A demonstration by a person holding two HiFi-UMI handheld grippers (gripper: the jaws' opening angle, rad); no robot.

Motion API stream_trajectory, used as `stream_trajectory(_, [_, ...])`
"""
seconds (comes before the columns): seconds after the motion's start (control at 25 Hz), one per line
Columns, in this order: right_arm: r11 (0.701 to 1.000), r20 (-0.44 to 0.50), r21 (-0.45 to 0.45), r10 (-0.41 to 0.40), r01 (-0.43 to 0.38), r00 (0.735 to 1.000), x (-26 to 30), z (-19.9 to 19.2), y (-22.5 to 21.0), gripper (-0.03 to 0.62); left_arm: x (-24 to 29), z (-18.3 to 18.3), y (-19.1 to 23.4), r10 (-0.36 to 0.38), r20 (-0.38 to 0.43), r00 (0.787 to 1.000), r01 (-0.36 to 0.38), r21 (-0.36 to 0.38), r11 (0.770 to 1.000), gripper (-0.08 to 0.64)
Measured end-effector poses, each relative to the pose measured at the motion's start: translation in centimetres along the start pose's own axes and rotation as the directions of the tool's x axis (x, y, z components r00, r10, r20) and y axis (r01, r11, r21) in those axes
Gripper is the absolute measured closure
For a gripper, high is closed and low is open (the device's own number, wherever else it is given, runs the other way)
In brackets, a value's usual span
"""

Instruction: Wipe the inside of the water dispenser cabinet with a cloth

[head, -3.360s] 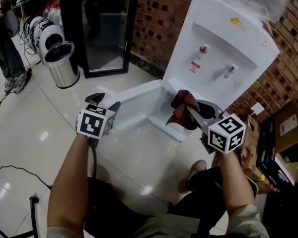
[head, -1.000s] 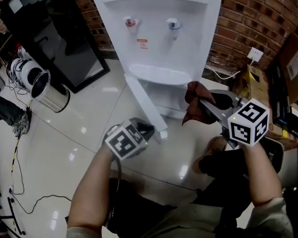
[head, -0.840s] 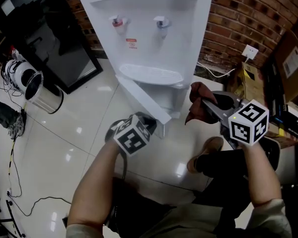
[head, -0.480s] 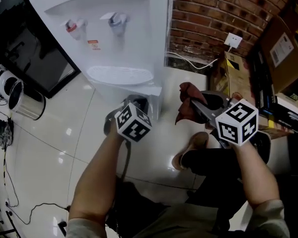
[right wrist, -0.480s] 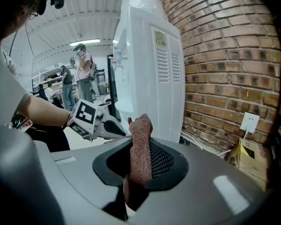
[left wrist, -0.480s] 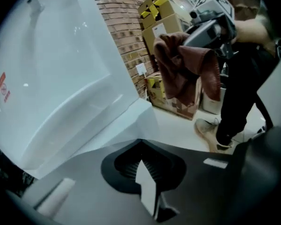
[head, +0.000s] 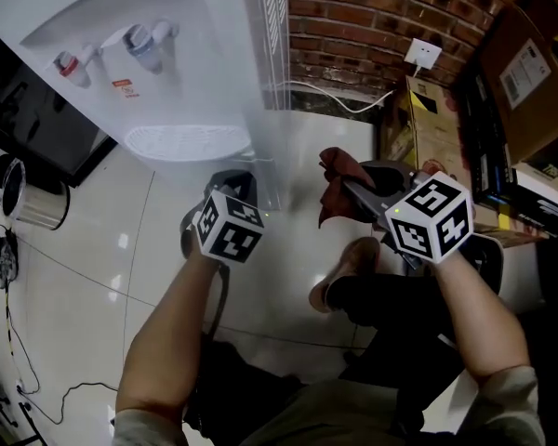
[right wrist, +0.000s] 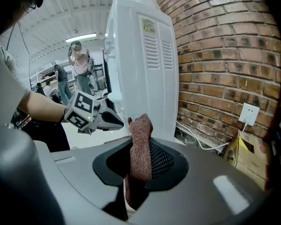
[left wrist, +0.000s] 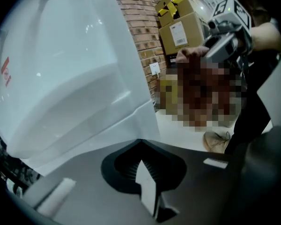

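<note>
Nearest in the head view are the person's two bare forearms, each ending in a marker cube. The left gripper [head: 234, 184] sits low by the front corner of the white water dispenser [head: 167, 54]; its own view shows the jaws pressed fully together with nothing between them, the dispenser's edge just beyond the tips, though whether they touch it is unclear. The right gripper [head: 352, 196] is clamped on the reddish-brown cloth [head: 338, 186] – its view shows the jaws a little apart with the fabric standing up between the pads, held off the dispenser's side. A shoe [head: 339, 272] rests on the glossy floor under that hand. Only the head view shows the dispenser's front with its two taps and drip tray; only the right gripper view shows its vented side panel with a label and people standing far behind. Beyond lie a brick wall [head: 353, 17], a wall socket [head: 424, 54] and cardboard boxes [head: 525, 72]. Three seconds back the cabinet door stood open with the cloth at its mouth; a second ago it was ajar – now no open door shows, and both grippers have shifted toward the dispenser's side.
</note>
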State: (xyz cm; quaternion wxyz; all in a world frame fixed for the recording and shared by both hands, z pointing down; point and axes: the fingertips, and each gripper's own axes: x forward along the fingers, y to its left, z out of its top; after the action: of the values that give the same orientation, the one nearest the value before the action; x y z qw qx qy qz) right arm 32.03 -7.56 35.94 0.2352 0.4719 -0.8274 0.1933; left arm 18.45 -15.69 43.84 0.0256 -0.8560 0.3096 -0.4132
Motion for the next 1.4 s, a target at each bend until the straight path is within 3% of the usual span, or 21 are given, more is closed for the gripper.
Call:
stream_trajectory(0.16, [1.0,-0.106,-0.029,0.004,-0.007,0.994,2.4,-2.6,-0.9,0.508,-3.8,3.7,-3.8,-0.11,0.111,0.988,0.128,-0.161,0.979,0.56])
stream_trajectory(0.24, [1.0,-0.155,-0.007,0.019,-0.02,0.988,3.8,-4.1,-1.4,0.508,-6.5,5.9,-5.5,-0.126,0.186,0.974,0.163,-0.197,0.967,0.56])
stream_trajectory(0.32, [0.999,-0.192,0.01,0.032,-0.031,0.981,4.9,-5.3,-1.7,0.506,-8.9,6.8,-6.2,-0.11,0.252,0.961,0.167,-0.216,0.962,0.56])
stream_trajectory(0.44, [0.999,-0.254,-0.018,0.034,-0.04,0.967,6.3,-6.7,-1.8,0.505,-11.0,5.5,-5.3,-0.042,0.324,0.945,0.145,-0.299,0.943,0.56])
stream_trajectory(0.56, [0.999,-0.323,-0.026,0.033,-0.044,0.946,7.2,-8.6,-1.9,0.5,-10.9,3.2,-3.3,0.024,0.308,0.951,0.099,-0.379,0.92,0.56])
stream_trajectory(0.68, [1.0,-0.363,0.008,0.027,-0.026,0.931,7.3,-10.3,-2.0,0.491,-10.7,2.6,-2.3,0.045,0.294,0.955,0.092,-0.437,0.895,0.56])
stream_trajectory(1.04, [0.999,-0.372,-0.002,-0.042,0.045,0.927,8.9,-9.7,-2.9,0.472,-10.5,5.1,-5.5,-0.03,0.33,0.943,0.158,-0.368,0.916,0.56])
stream_trajectory(1.4, [0.996,-0.494,-0.065,-0.092,0.068,0.864,12.0,-14.1,-6.0,0.462,-9.9,5.1,-5.0,-0.024,0.323,0.946,0.158,-0.394,0.905,0.56])
